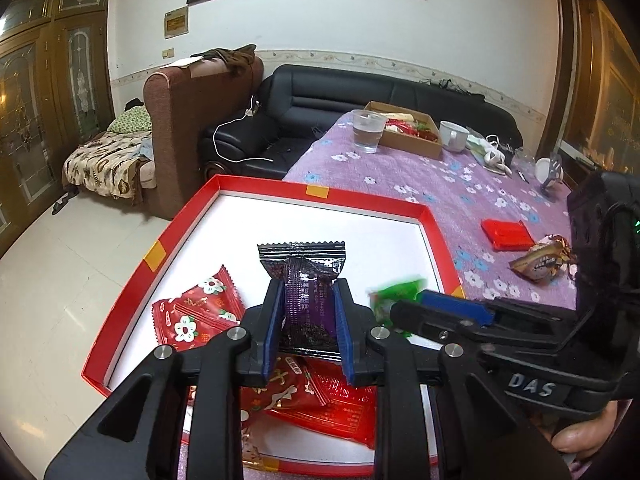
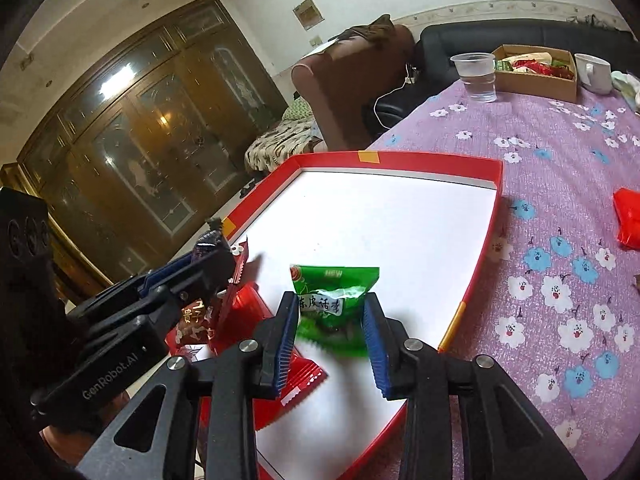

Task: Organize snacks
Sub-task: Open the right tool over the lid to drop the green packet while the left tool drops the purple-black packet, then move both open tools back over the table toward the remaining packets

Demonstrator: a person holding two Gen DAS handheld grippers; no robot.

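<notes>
The left gripper point(image 1: 306, 316) has its jaws clamped on a dark purple snack packet point(image 1: 305, 280), held up over the red tray point(image 1: 320, 190) on the counter point(image 1: 440, 200). Red snack packets point(image 1: 196, 314) lie in the tray below it. To the right, the right gripper point(image 2: 332, 330) has its jaws pressed on a green snack packet point(image 2: 334, 300), also over the tray.

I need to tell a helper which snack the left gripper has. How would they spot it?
Find the red tray on the purple flowered tablecloth. Above it, the left gripper pinches a snack packet. It is the only black and purple one; its neighbours are red or green.
</notes>
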